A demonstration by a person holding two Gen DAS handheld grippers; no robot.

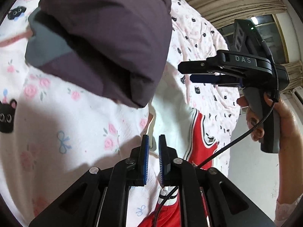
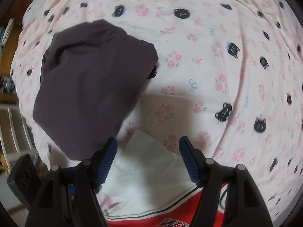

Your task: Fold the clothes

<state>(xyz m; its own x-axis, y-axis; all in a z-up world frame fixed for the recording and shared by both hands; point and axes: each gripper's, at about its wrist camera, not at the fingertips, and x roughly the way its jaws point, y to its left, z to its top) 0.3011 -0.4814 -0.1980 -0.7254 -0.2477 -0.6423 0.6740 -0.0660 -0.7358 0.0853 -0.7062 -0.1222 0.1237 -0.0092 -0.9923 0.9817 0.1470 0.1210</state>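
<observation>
Left tool (image 1: 153,158) nearly together, narrow gap, nothing clamped. Right tool (image 2: 148,160) wide apart, empty. Folded dark purple garment (image 2: 90,87) lay on bed sheet (image 2: 208,75) ahead-left of right tool. White-and-red jersey (image 2: 151,185) directly beneath right tool.

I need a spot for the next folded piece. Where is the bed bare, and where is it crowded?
Bare bedsheet spreads right of the folded purple garment and beyond the white and red jersey. It is crowded near the grippers, where the purple garment and the jersey lie close, with only a narrow strip of sheet between them.
</observation>
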